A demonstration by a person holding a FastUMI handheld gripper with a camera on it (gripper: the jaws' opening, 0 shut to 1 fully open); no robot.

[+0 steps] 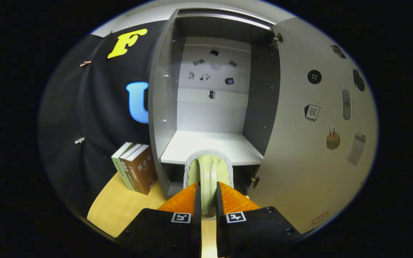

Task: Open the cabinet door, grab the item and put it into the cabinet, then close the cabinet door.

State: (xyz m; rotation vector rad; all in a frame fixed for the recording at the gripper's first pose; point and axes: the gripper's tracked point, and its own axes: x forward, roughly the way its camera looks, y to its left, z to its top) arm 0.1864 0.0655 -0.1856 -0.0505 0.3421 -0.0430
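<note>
Pinching a pale green brush (208, 170) by its handle, the gripper (209, 204) is carrying the item toward the open cabinet (163, 104). Both fingers (196, 202) are pressing on the handle from either side, so the handle is running straight forward between them and the brush's fuzzy-edged head is sticking out just ahead of the fingertips. The long axis of the brush is lying along the fingers, pointing directly at the cabinet's opening.

The cabinet door (306, 136) is standing swung wide to the right, its inner face dotted with stickers, and the white shelf (210, 145) inside is lying bare just beyond the brush head. The head is overlapping the shelf's front edge in the gripper view, though whether it is already over the shelf or hanging short of it cannot be told.

Three books (136, 167) are standing upright on the wooden tabletop (120, 208) just left of the cabinet's left wall, clear of the path.

The coming move is probably a straight push forward and a slight lowering onto the shelf, then spreading the fingers.
</note>
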